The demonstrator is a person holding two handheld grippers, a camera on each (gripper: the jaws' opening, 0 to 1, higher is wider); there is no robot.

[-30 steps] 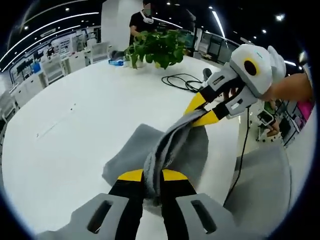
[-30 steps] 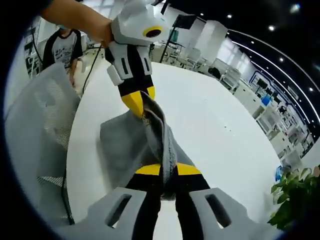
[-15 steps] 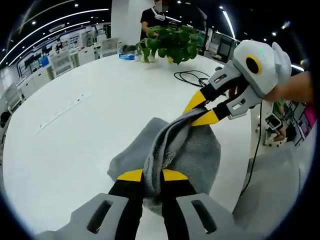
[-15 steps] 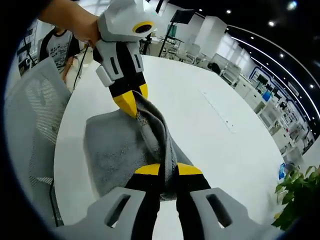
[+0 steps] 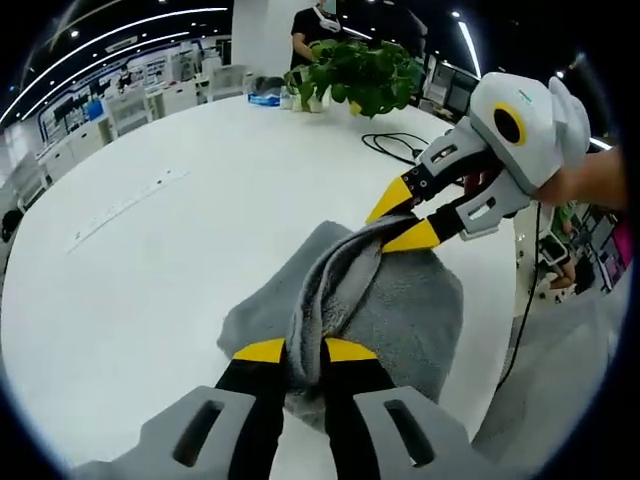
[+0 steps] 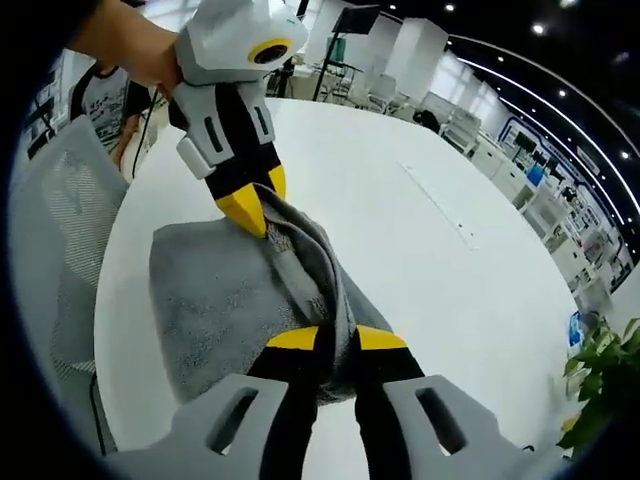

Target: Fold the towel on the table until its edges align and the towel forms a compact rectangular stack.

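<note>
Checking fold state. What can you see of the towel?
The towel is grey, fluffy terry-like cloth. One edge is gathered into a raised ridge, pinched at one end by the left gripper and at the other by the right gripper. The rest lies flat on the white table, near its edge. Not yet a compact rectangle.

towel (image 5: 400, 310) — held edge hidden in jaws | chair (image 6: 70, 250) — cropped

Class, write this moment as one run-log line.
step: folding | towel: grey, partly lifted off table | left gripper: shut on towel | right gripper: shut on towel
</note>
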